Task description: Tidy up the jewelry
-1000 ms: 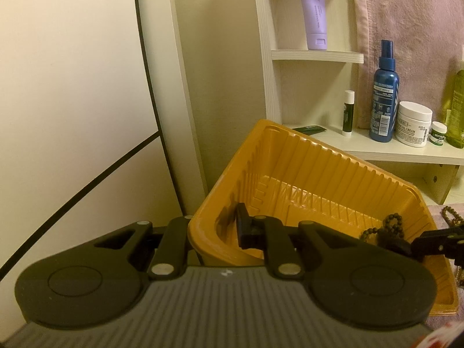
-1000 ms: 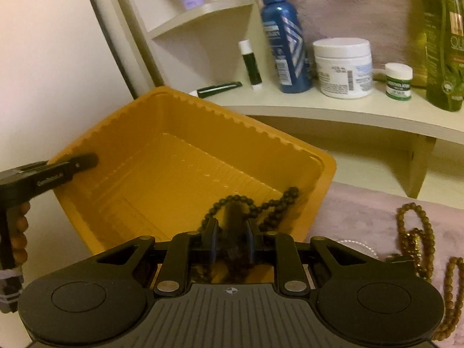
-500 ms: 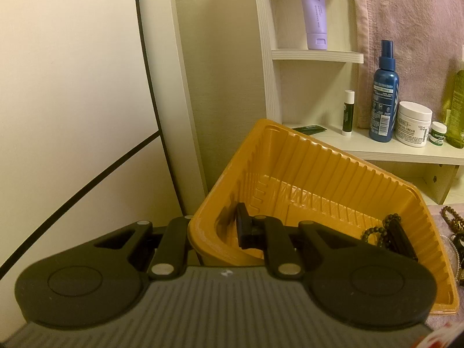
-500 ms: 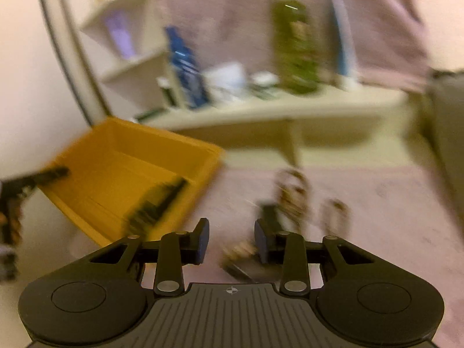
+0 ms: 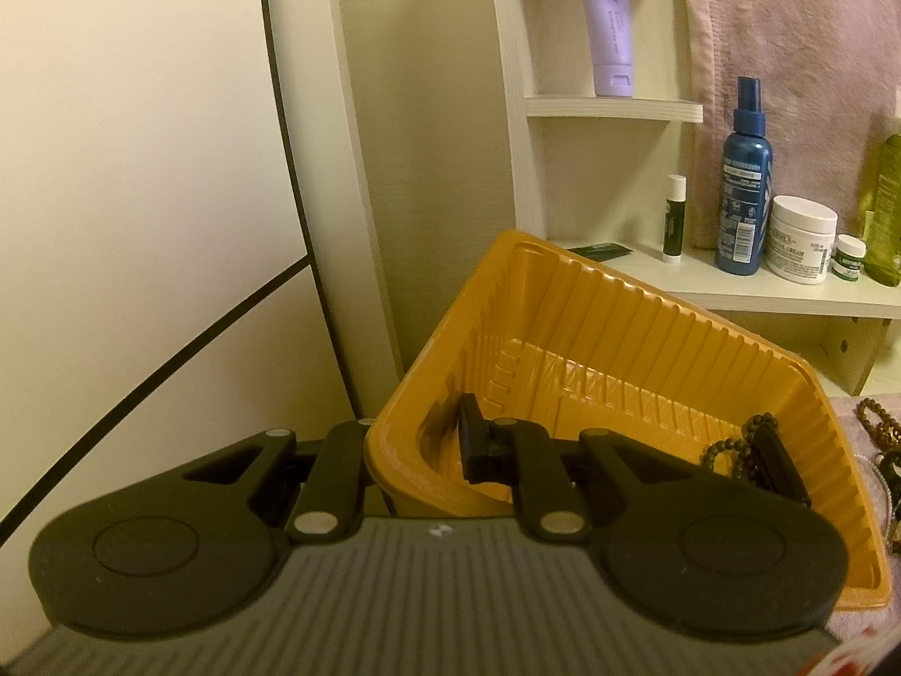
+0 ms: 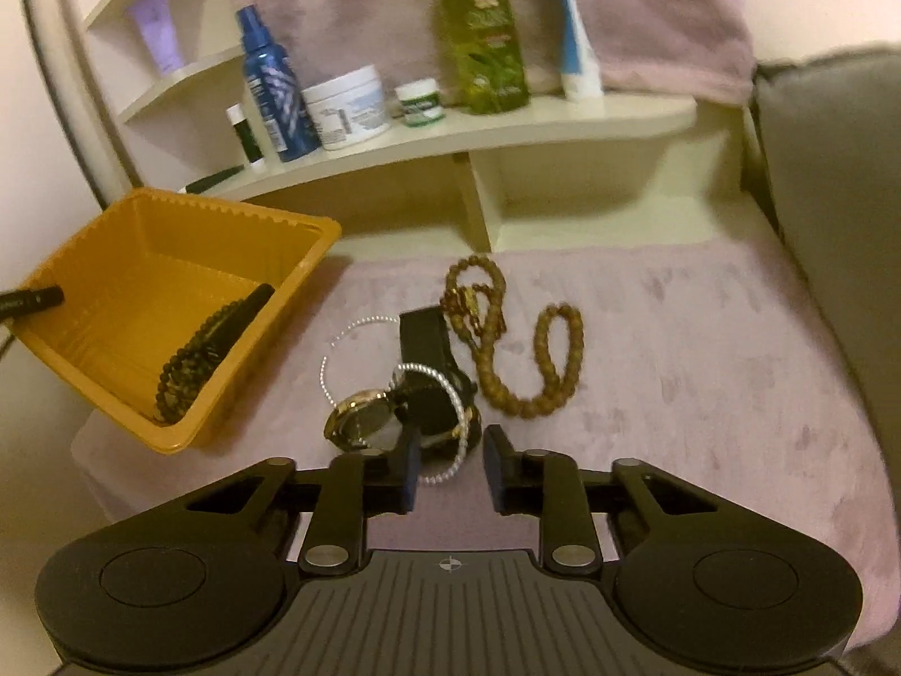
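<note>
My left gripper (image 5: 422, 450) is shut on the near-left rim of the orange plastic tray (image 5: 619, 349) and holds it tilted. A dark bead bracelet with a black strap (image 6: 208, 343) lies in the tray's low corner; it also shows in the left wrist view (image 5: 749, 450). My right gripper (image 6: 450, 476) is open and empty, just in front of a pile on the pink cloth: a gold watch (image 6: 360, 422), a black watch (image 6: 433, 355), white pearl strands (image 6: 450, 428) and a brown bead necklace (image 6: 523, 349).
A cream shelf (image 6: 507, 124) behind holds a blue spray bottle (image 6: 273, 90), a white cream jar (image 6: 349, 107), a small green jar (image 6: 419, 104) and a green bottle (image 6: 484, 28). A grey cushion (image 6: 833, 197) stands at the right. A white wall is at the left.
My right gripper let go of the dark bead bracelet into the tray, opened, and swung right to the jewelry pile on the cloth. The left gripper stayed shut on the tray rim.
</note>
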